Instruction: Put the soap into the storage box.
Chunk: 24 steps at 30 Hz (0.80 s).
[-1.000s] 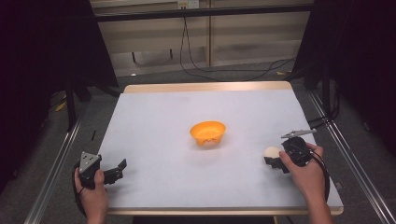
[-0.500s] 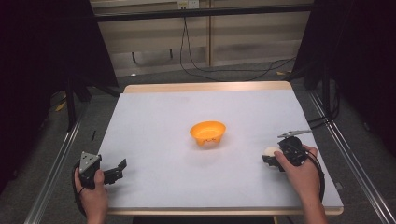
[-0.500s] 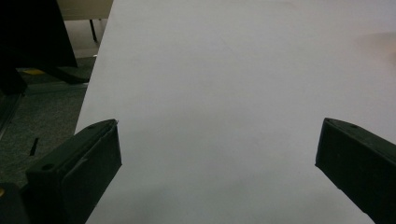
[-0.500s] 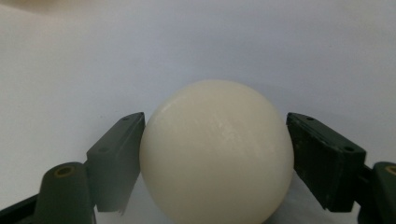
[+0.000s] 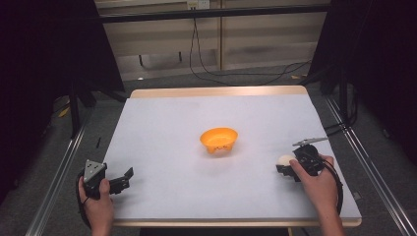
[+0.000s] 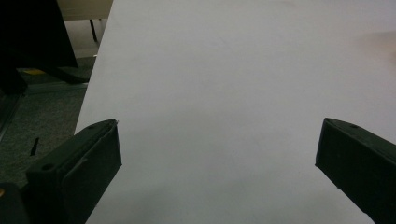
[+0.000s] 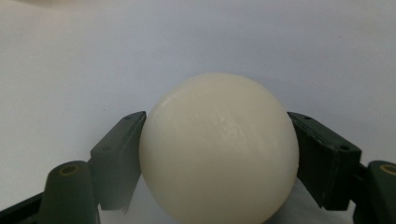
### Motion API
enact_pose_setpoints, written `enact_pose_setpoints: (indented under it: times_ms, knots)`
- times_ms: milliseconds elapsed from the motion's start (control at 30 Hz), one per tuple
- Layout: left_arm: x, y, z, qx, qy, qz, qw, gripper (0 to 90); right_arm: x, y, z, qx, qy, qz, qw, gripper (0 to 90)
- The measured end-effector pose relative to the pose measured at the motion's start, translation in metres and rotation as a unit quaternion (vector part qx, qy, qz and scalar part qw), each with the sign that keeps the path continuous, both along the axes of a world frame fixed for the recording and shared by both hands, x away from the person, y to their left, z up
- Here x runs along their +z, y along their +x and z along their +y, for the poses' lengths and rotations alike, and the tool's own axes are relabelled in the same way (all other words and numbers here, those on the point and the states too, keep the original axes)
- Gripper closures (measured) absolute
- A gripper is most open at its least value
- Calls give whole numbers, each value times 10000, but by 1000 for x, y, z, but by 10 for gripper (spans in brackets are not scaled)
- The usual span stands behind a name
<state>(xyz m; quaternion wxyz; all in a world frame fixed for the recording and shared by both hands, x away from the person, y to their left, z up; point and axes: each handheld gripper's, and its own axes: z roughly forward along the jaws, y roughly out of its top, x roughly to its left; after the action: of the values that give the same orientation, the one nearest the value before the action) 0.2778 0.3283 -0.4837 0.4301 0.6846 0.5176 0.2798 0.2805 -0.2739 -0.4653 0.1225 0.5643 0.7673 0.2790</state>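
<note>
A white ball (image 7: pixel 219 149) lies on the table near its right front, and the pads of my right gripper (image 7: pixel 215 119) press on both its sides. From above, the same ball (image 5: pixel 285 160) shows just left of the right gripper (image 5: pixel 283 167), which a hand holds low on the table. An orange bowl (image 5: pixel 219 139) stands upright at the table's middle, apart from both grippers. At the front left, my left gripper (image 5: pixel 125 179) rests in the other hand, pointing right. Its jaws stand wide apart over bare table, so the left gripper (image 6: pixel 218 126) is open.
The table (image 5: pixel 172 123) has a pale grey-white top with a wooden rim. Metal rails (image 5: pixel 59 172) run along its left and right sides. Cables lie on the dark floor (image 5: pixel 221 73) beyond the far edge.
The right gripper's jaws have drawn in on the white ball. The left hand and its gripper have kept still, and the bowl has not moved.
</note>
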Motion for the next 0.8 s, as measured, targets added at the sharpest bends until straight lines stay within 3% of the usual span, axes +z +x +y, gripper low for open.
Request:
enact_pose_setpoints:
  times_ms: [400, 800]
  knots:
    - [0, 0, 0, -11, 21, -3, 10000, 0, 7, -1, 0, 44, 10, -120, 9999, 242]
    - [0, 0, 0, -7, -30, -21, 10000, 0, 15, 9, 9, 163, 77, -213, 9996, 243]
